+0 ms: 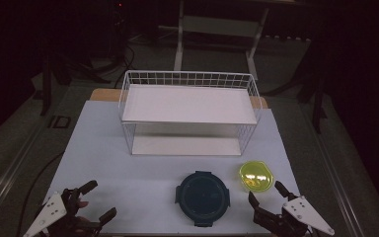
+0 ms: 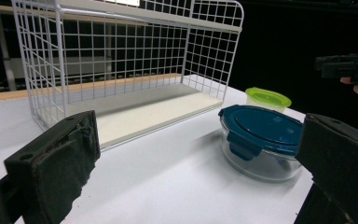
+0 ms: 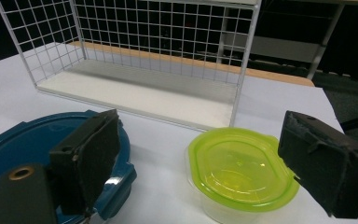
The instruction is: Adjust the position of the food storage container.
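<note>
- Your right gripper [image 1: 268, 192] hovers with fingers released, just before the green-lidded container [image 1: 256, 176] on the desk [image 1: 128, 173].
- The blue-lidded container [image 1: 203, 196] sits beside it.
- Your left gripper [image 1: 98, 200] is released, grasping nothing.

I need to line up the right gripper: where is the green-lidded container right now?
In the high view, the green-lidded container sits near the table's right front, just right of the blue-lidded container, ahead of the open right gripper.
</note>
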{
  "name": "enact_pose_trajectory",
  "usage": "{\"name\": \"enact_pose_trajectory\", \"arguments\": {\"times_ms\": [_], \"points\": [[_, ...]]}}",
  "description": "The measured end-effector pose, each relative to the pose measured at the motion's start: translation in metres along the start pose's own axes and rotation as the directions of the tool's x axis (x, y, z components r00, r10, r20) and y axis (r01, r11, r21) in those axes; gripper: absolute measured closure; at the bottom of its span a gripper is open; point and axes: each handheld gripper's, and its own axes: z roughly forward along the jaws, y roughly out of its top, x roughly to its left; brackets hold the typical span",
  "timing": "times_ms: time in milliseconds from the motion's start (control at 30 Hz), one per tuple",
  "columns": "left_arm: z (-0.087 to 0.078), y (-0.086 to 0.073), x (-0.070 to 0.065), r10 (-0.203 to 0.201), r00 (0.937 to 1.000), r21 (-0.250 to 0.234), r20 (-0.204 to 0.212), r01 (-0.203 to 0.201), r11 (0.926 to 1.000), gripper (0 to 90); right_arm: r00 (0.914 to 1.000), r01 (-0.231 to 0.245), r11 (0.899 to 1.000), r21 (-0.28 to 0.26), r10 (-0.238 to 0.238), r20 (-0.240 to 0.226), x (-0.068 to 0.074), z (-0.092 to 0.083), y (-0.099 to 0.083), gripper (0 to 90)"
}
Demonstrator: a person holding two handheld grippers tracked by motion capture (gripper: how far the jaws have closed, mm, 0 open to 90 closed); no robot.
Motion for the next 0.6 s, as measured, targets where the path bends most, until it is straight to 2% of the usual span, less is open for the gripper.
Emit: {"name": "enact_pose_trajectory", "arguments": {"times_ms": [167,300,600], "points": [[0.001,0.0,0.0,-0.002,1.0,-0.007,0.001,0.002,1.0,0.0,1.0,-0.004,1.0,-0.013,0.004,0.006,-0.001,-0.005,0.002,12.5],[0.002,0.001,0.0,0.001,1.0,-0.002,0.002,-0.001,1.0,0.0,1.0,-0.003,1.0,-0.018,0.003,-0.008,0.0,-0.008,0.004,11.6],[0.001,0.0,0.001,-0.007,0.9999,-0.006,0.011,0.007,1.0,0.0,0.9989,-0.004,1.0,0.018,0.005,-0.047,0.007,-0.01,0.018,10.8]]}}
